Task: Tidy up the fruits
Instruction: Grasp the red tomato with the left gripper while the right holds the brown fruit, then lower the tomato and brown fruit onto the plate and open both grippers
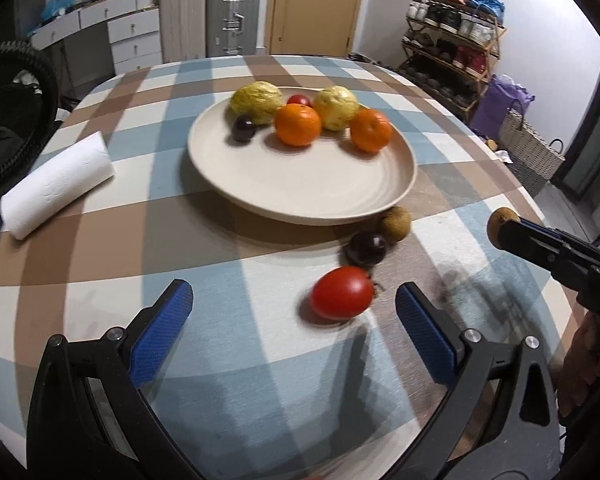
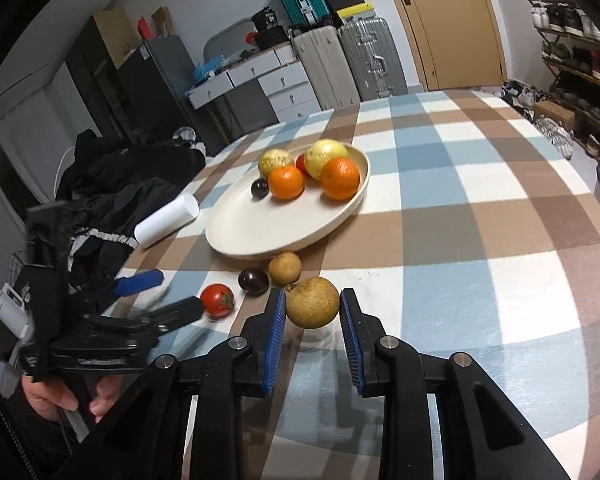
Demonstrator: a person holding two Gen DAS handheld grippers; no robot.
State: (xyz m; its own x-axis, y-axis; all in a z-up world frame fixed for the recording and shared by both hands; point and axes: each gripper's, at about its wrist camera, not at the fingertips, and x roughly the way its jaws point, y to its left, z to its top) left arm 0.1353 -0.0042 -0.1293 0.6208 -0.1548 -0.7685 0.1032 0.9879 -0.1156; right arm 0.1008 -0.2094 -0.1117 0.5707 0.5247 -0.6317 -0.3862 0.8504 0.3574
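Observation:
A cream plate [image 1: 300, 196] [image 2: 260, 236] holds two oranges [image 1: 298, 125], two yellow-green fruits [image 1: 256, 101], a dark plum [image 1: 243, 129] and a small red fruit [image 1: 299, 99]. On the cloth in front of it lie a red tomato [image 1: 342, 293] [image 2: 217, 300], a dark plum [image 1: 367, 248] [image 2: 253, 281] and a brown fruit [image 1: 396, 224] [image 2: 285, 267]. My left gripper [image 1: 294, 306] is open, its fingers either side of the tomato and just short of it. My right gripper [image 2: 312, 312] is shut on another brown fruit [image 2: 312, 307] [image 1: 502, 226], held above the table.
A paper towel roll [image 1: 56, 190] [image 2: 167, 220] lies left of the plate on the checked tablecloth [image 1: 260, 360]. Dark clothing [image 2: 112, 188] is piled past the table's left edge. Suitcases, drawers and a shoe rack [image 1: 452, 40] stand behind.

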